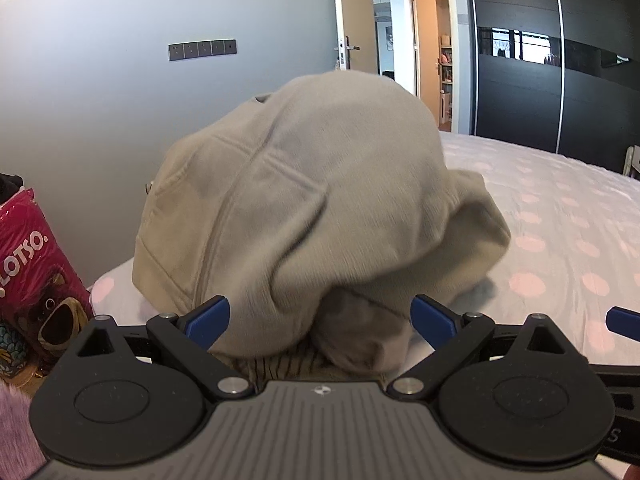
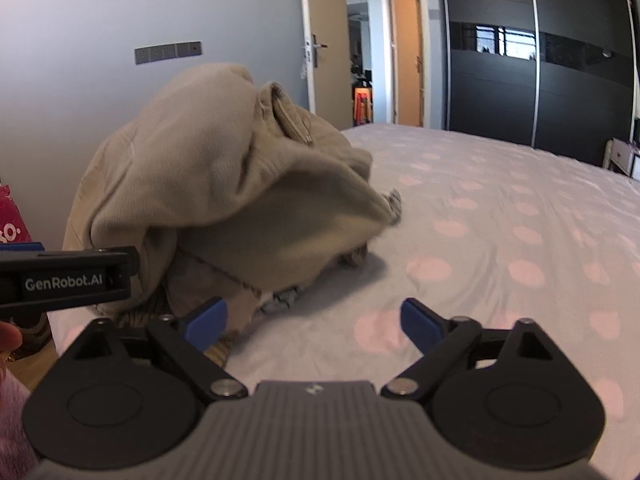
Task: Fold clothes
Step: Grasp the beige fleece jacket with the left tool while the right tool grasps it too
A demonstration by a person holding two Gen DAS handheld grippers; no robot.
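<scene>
Beige fleece hoodie point(image 1: 304, 208) is heaped centre-frame on the bed point(image 2: 500, 240); soft, bulky, limp, best taken by its hem. Left gripper point(image 1: 320, 318) and right gripper point(image 2: 314, 320) fingers are apart, holding nothing.

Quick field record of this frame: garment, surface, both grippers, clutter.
garment: beige hoodie, bunched in a heap, not yet folded
surface: bed sheet with pink dots
left gripper: fingers apart, hoodie fabric lies between them, pads not pressing on it
right gripper: open, only sheet between its fingers, hoodie to its left
clutter: pink Lotso bag at the left edge of the bed
background: dark wardrobe, open door
</scene>
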